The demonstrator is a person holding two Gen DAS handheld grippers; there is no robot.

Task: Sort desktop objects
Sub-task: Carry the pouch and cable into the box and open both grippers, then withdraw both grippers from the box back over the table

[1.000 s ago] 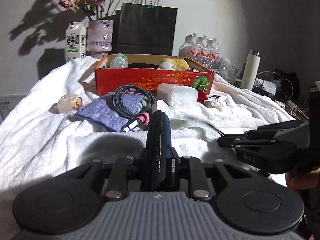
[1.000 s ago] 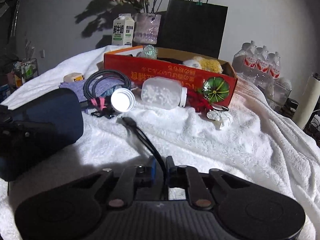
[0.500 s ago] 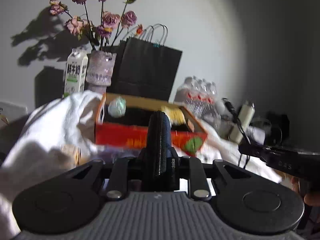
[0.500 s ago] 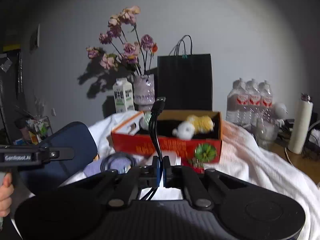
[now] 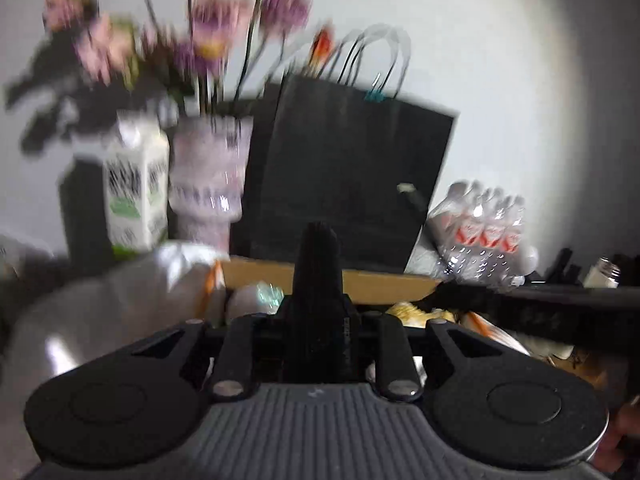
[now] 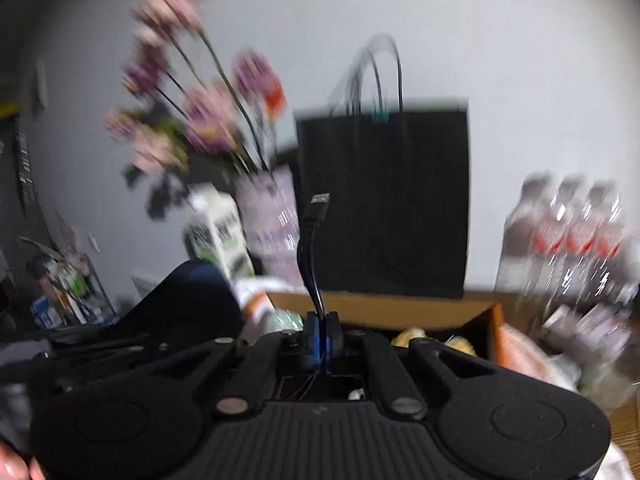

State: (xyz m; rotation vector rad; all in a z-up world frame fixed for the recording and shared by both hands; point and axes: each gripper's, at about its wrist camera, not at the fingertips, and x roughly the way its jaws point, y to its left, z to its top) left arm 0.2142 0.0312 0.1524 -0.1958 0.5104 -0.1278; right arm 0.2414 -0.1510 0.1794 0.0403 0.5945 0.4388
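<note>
I've lifted both loads off the bedding: left claw (image 5: 318,320) clamped on the dark pouch (image 5: 318,264), right claw (image 6: 320,336) clamped on the USB cable (image 6: 314,248), both now just above the cardboard box (image 6: 400,308), so drop-off comes next.

Both wrist views face the black bag (image 5: 344,184) (image 6: 384,200) closely.

A black paper bag (image 6: 384,200) stands beside the flower vase (image 6: 270,216).

Ribbed grey body, black fingers (image 5: 390,354), silver screws
</note>
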